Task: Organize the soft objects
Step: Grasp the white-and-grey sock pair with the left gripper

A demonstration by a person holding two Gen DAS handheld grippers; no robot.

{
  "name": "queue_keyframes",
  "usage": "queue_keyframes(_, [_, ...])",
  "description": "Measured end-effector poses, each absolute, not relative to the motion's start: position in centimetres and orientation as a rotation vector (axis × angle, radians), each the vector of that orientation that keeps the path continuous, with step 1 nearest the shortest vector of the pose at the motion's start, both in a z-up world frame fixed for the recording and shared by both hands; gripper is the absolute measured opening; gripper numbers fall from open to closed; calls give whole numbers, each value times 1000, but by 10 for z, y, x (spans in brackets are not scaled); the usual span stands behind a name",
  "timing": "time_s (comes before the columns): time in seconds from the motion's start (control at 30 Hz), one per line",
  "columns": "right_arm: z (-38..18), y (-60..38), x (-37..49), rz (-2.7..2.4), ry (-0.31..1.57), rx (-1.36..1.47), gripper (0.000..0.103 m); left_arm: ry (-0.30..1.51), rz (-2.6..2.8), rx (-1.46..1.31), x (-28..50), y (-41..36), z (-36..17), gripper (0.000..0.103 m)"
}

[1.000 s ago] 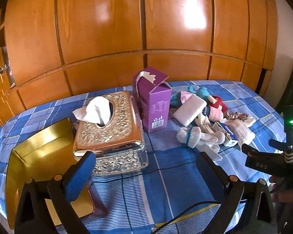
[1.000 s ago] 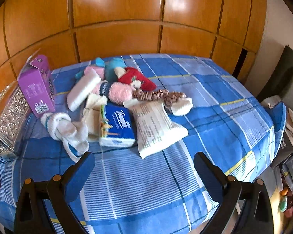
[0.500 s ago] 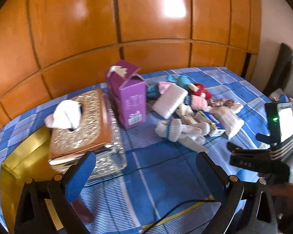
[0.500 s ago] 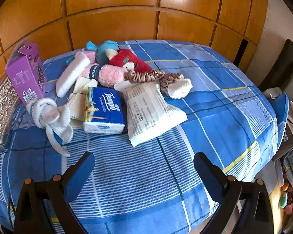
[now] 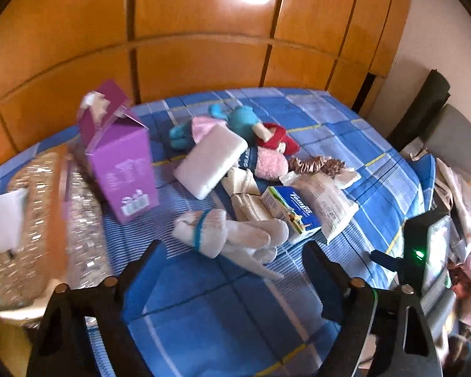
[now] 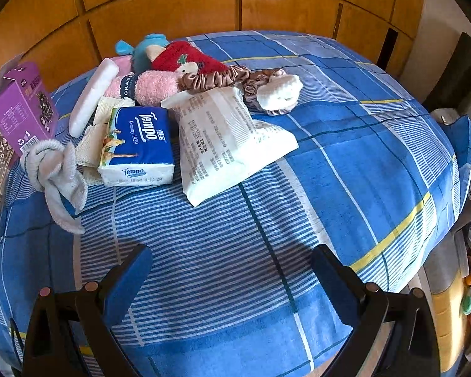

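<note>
Left gripper closing, empty, probably lined up on the knotted white socks; right gripper wide, empty.

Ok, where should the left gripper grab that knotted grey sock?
Probably the sock at its fat knotted end by the blue band, from above and the near side. That bunch stands highest and clear of the Tempo pack. The left gripper, jaws closing, holds nothing.

Blue plaid cloth, purple box, red sock.
</note>
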State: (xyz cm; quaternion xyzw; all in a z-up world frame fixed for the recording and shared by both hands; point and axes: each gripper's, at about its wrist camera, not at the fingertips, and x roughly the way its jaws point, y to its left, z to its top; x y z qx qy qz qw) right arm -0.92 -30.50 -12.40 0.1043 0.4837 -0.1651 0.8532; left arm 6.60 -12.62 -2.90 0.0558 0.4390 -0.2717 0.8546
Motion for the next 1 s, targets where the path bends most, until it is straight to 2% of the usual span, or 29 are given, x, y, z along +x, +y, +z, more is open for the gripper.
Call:
queue_keyframes(0.03, [-125,-307,-9,-346,1017,221,103,942,-570,118,71,-131,-35,84])
queue_keyframes(0.1, [-125,-309,-10,-346,1016,221,103,1003,-562,93,82,-139,-50,74])
queue_keyframes(0.13, [-124,-309,-10,-347,1016,222,103,1025,-561,78,86,-142,-54,72])
queue_keyframes(0.5, [-126,-308,-2,-353,1004,222,103,1060,-370,66,117,-157,-94,71])
queue_keyframes(0.53, [-126,-308,-2,-352,1002,224,103,1079,-366,58,119,-156,-100,69])
queue_keyframes(0.57, [-126,-307,-2,-353,1001,224,103,1096,-366,53,121,-154,-106,59])
queue_keyframes(0.63, [-126,-307,-3,-355,997,223,103,1072,-371,66,119,-151,-107,51])
queue_keyframes(0.77, [-127,-306,-4,-362,987,225,103,1053,-395,84,114,-147,-107,45])
queue_keyframes(0.87, [-127,-304,-5,-368,978,221,103,1043,-401,99,109,-145,-107,45])
queue_keyframes(1.0, [-126,-304,-6,-363,983,220,103,1030,-409,136,105,-150,-104,32])
